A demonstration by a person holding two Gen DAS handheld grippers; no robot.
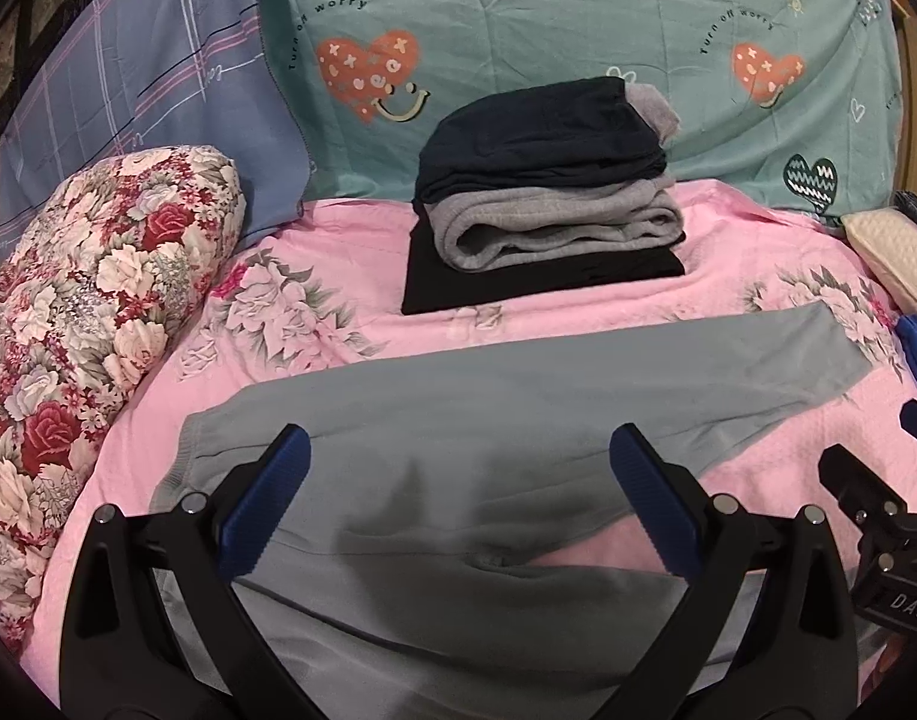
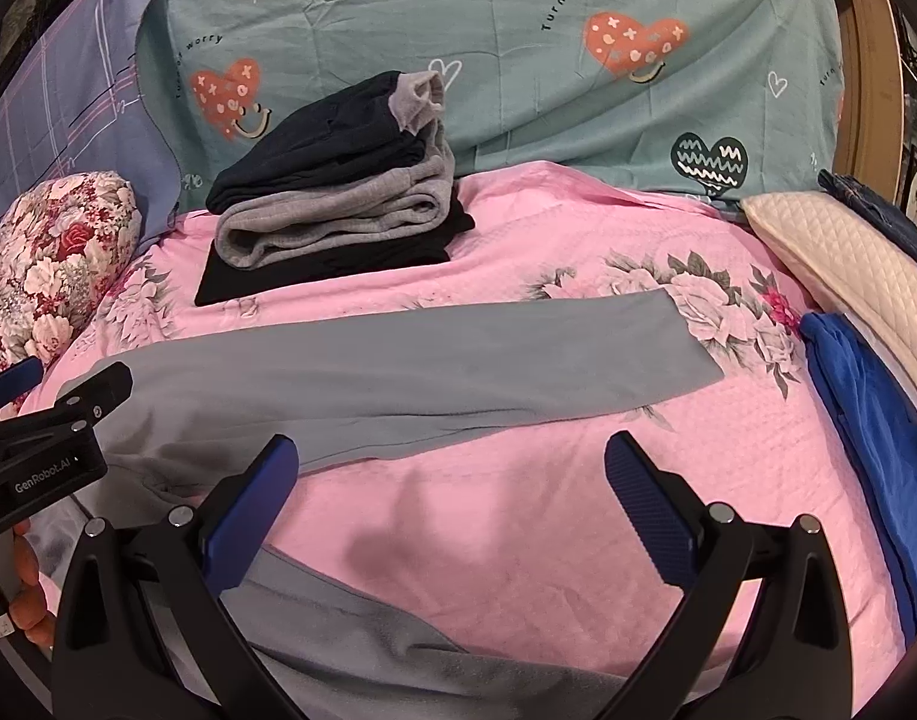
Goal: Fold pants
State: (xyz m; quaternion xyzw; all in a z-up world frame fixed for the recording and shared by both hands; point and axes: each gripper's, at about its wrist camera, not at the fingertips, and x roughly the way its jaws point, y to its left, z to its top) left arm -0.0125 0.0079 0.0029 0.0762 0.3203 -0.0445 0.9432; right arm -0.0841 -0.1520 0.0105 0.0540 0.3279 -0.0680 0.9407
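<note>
Two wrist views over the bed

Both my cameras looked forward and down, close above the bed (image 1: 350, 252); the left sat further left, and both shared the stacked clothes (image 1: 548, 204) (image 2: 338, 192) and teal pillow (image 1: 548, 12) (image 2: 518, 30).

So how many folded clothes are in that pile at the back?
3 that I can see: a dark navy one on top, a grey one in the middle, and a black one at the bottom. More may be hidden between them.

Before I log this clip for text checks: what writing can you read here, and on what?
"Turn off worry": teal heart-print cover, printed more than once.
"GenRobot.AI": left gripper body, right wrist view.
"DAS": right gripper body, cut off at the frame edge.
Nothing else is legible.
</note>
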